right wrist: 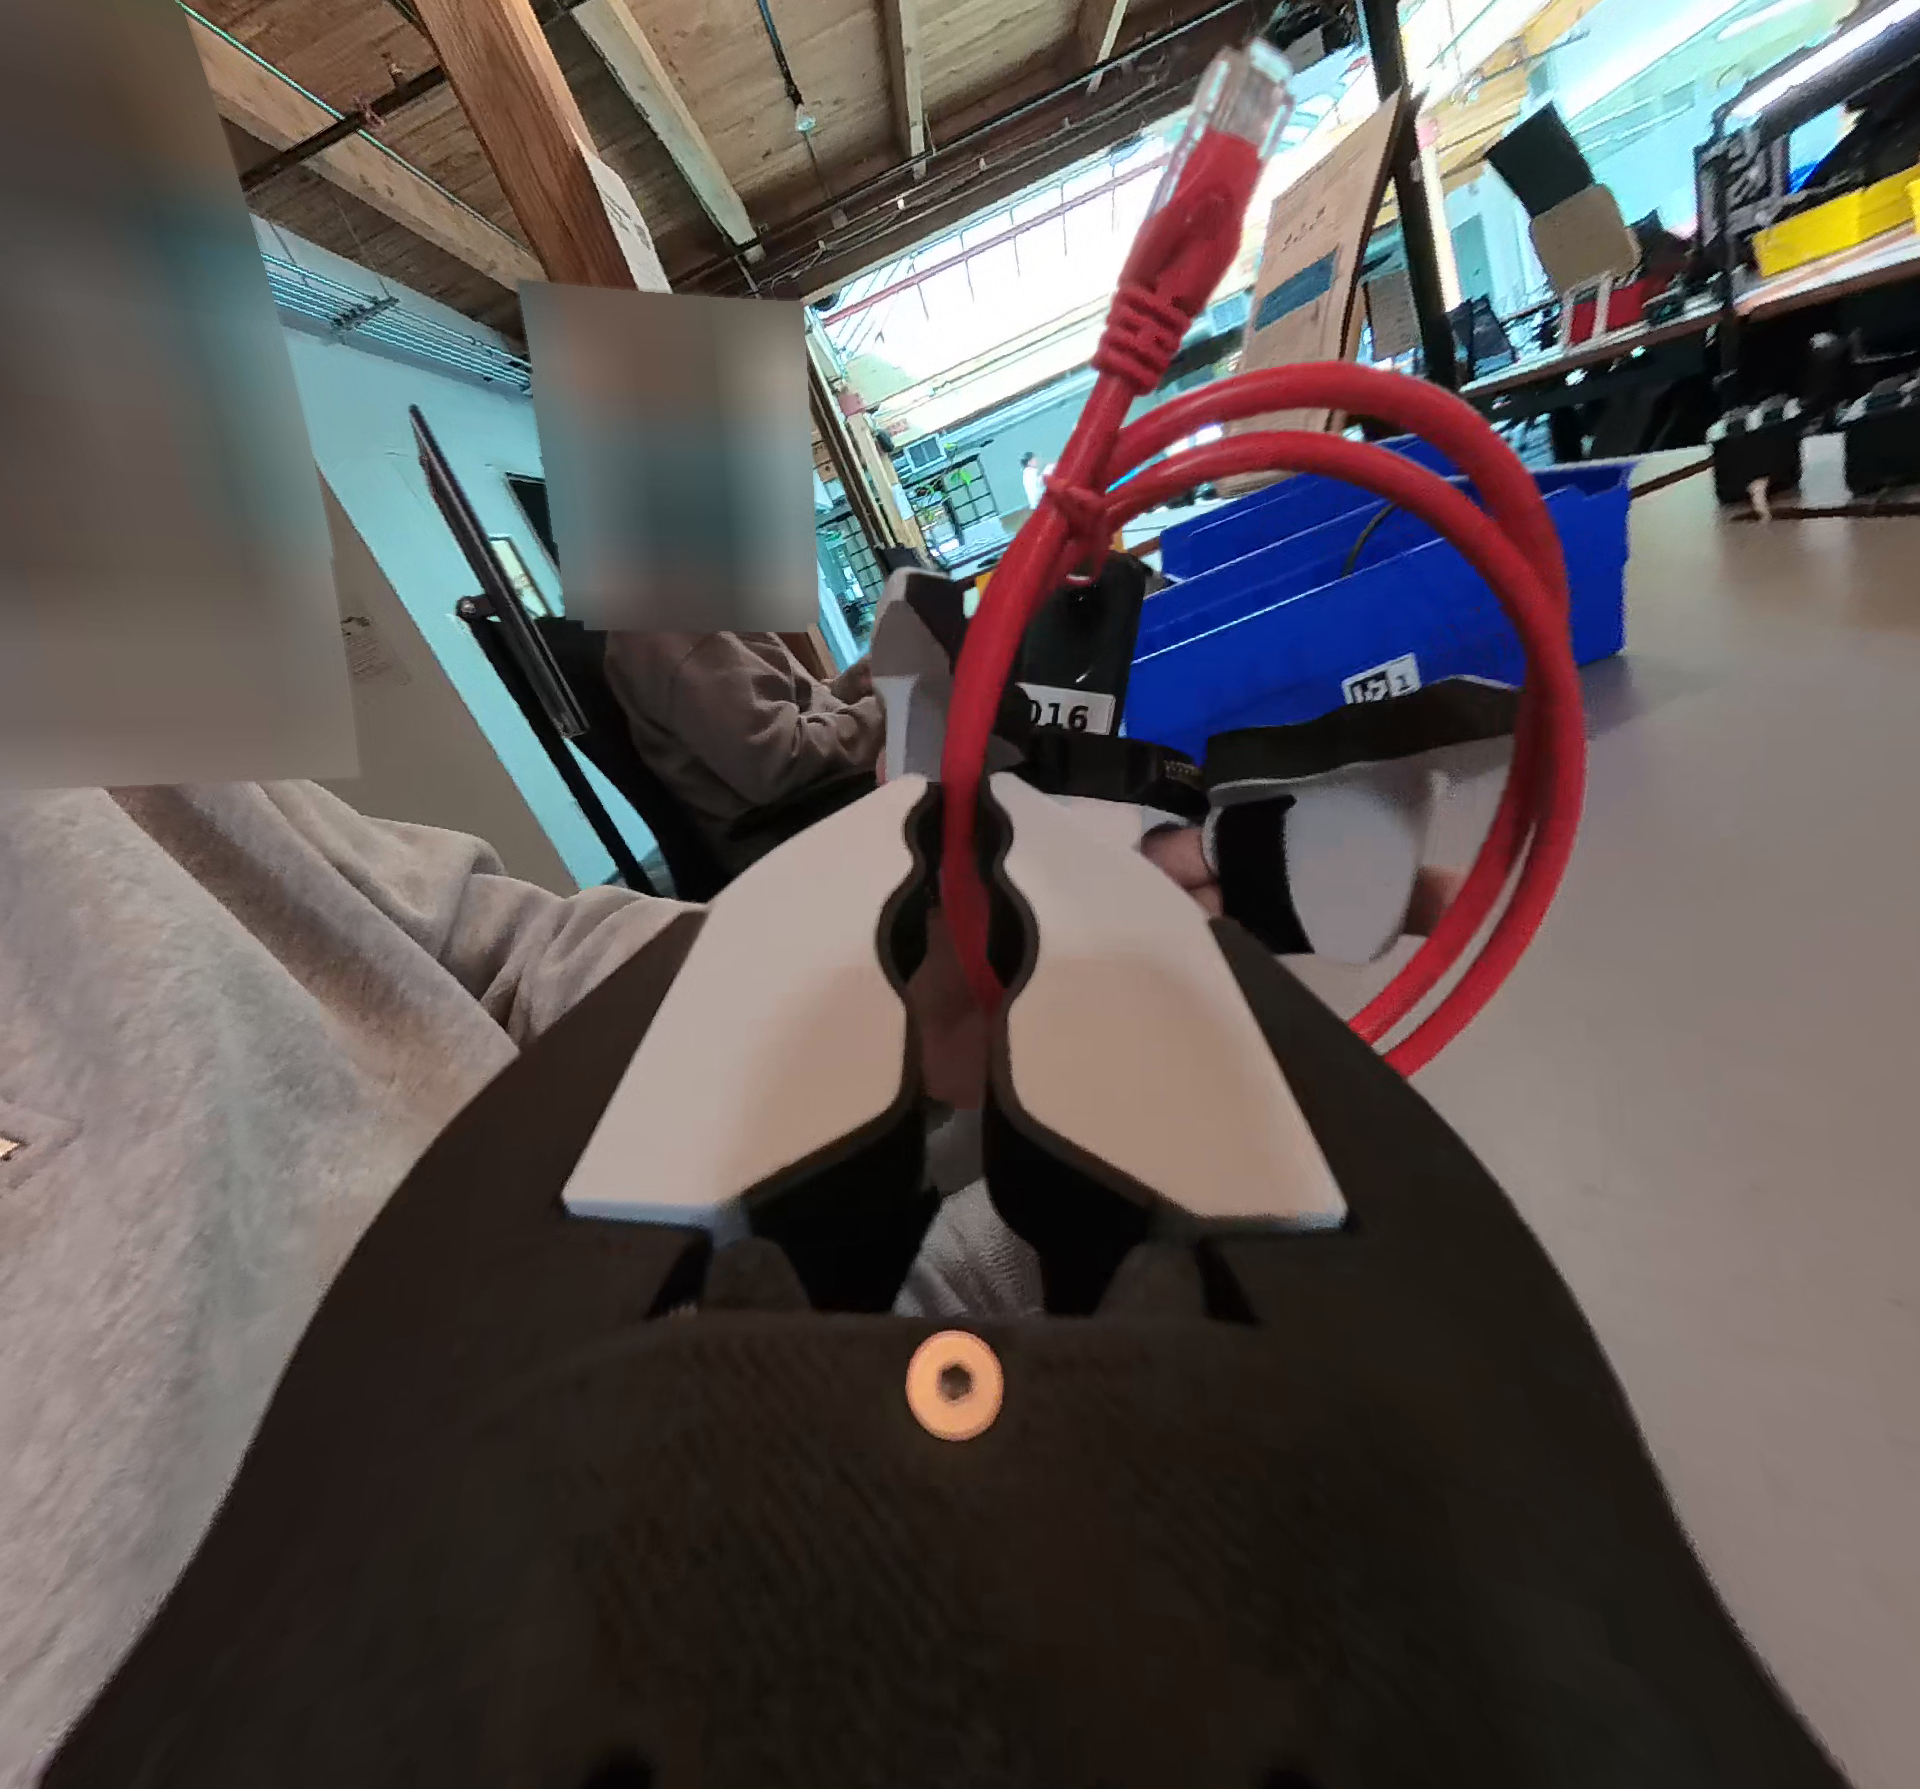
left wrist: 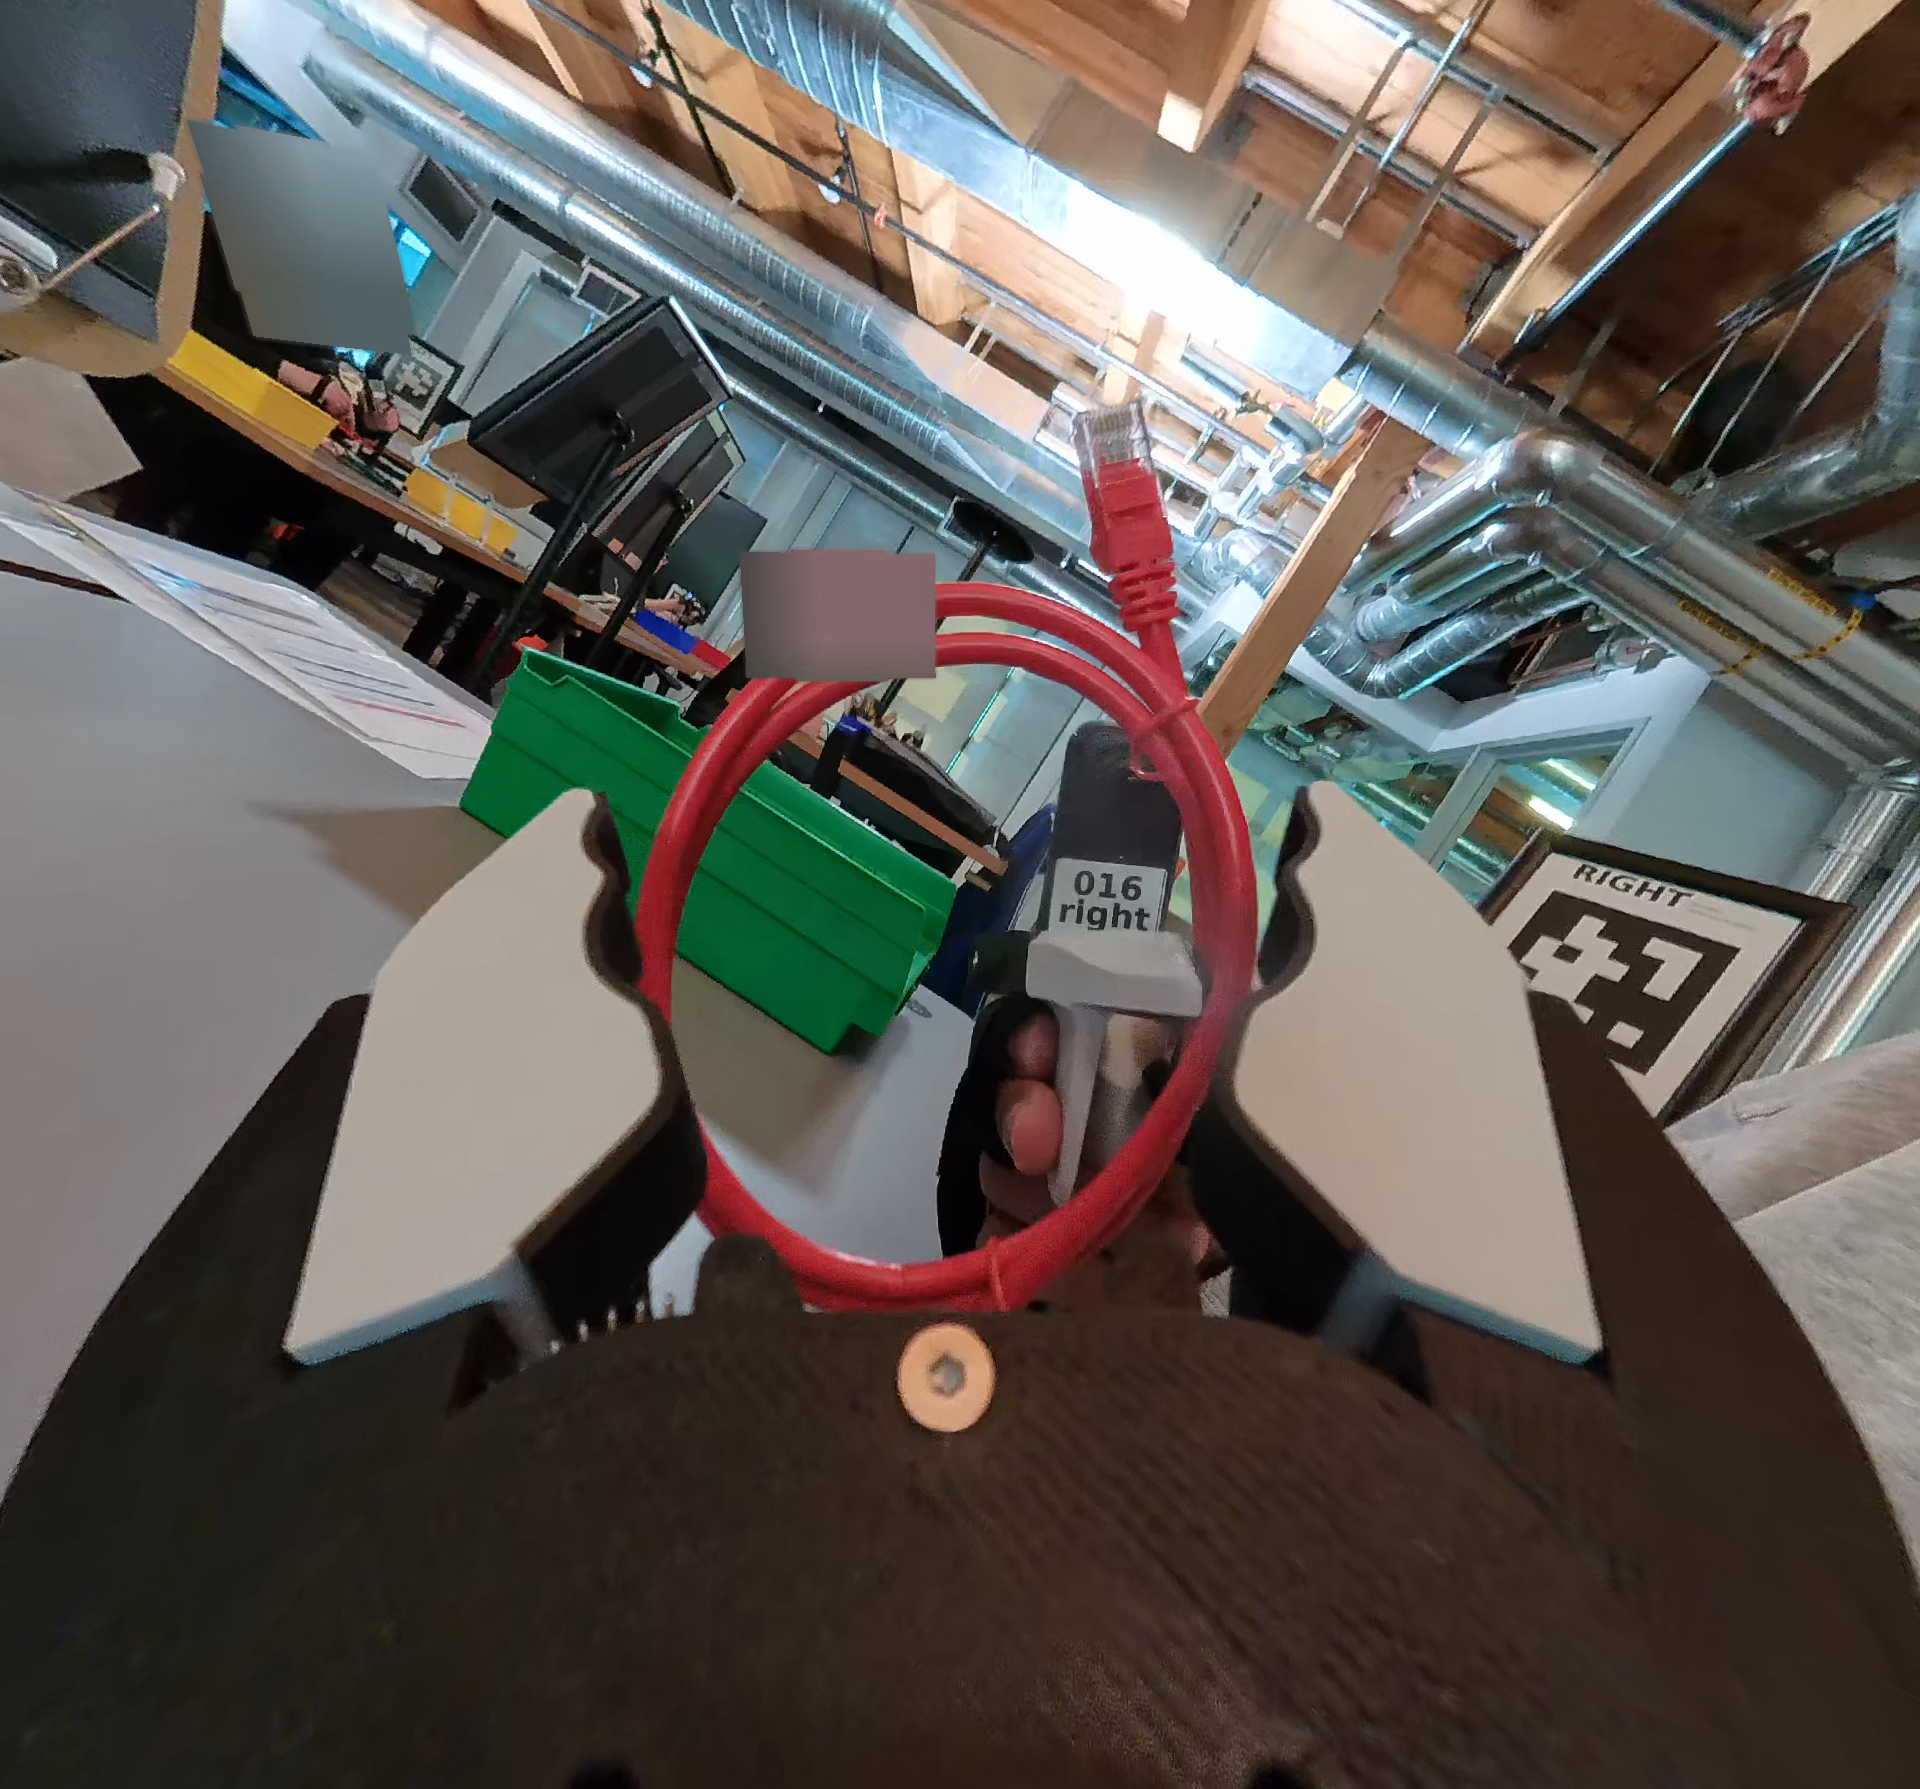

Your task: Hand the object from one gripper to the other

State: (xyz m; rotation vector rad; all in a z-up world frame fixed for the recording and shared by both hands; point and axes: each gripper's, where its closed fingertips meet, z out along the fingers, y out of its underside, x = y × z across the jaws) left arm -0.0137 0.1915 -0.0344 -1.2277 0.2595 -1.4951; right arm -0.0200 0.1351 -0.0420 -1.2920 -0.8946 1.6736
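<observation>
A red coiled network cable (left wrist: 1132, 534) with a clear plug stands upright between the two grippers. My right gripper (right wrist: 961, 794) is shut on one side of the coil (right wrist: 1351, 389), with the strand pinched between its white fingers and the rest of the loop hanging to the right. My left gripper (left wrist: 951, 804) is wide open, one finger on each side of the coil, with the loop's sides close to both inner pads. The right gripper (left wrist: 1112, 970) and a hand on it show through the loop. The left gripper's white fingers (right wrist: 1340, 877) show behind the coil.
A green bin (left wrist: 727, 856) sits on the grey table (left wrist: 208, 908) beyond the left gripper. A blue bin (right wrist: 1403, 596) sits on the table (right wrist: 1714, 908) behind the coil. A framed black-and-white marker board (left wrist: 1621, 970) stands at the right. A seated person (right wrist: 748, 721) is farther back.
</observation>
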